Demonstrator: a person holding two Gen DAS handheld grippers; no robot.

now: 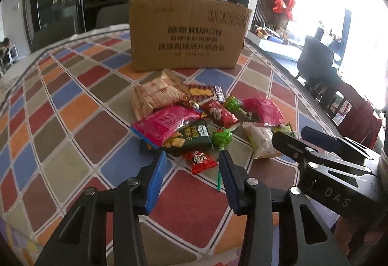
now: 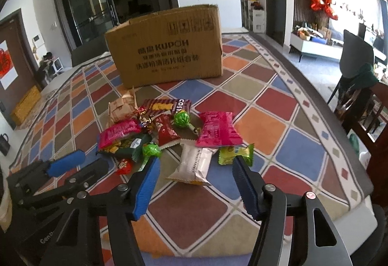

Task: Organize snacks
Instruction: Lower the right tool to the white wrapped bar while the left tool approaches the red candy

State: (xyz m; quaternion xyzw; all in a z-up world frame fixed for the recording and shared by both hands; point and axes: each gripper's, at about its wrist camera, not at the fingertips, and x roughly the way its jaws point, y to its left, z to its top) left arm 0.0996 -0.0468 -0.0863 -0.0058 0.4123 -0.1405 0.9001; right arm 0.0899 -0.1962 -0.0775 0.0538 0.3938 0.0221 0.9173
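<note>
A heap of snacks lies on the checked tablecloth [image 1: 72,101] before an open-topped cardboard box [image 1: 189,35] [image 2: 167,47]. In it are pink packets [image 1: 165,124] [image 2: 217,131], a green cracker pack [image 1: 191,137], green lollipops [image 1: 222,137] [image 2: 181,119], a white packet [image 2: 191,164] and a small red candy [image 1: 202,160]. My left gripper [image 1: 194,157] is open just above the near edge of the heap, the red candy and a lollipop stick between its blue pads, untouched. My right gripper [image 2: 197,161] is open astride the white packet, pads apart from it.
The two grippers hang side by side, the right gripper [image 1: 291,135] close on the left one's right. The table's right edge [image 2: 315,96] has dark chairs [image 2: 359,64] beyond it. A small green packet [image 2: 234,154] lies beside the right finger.
</note>
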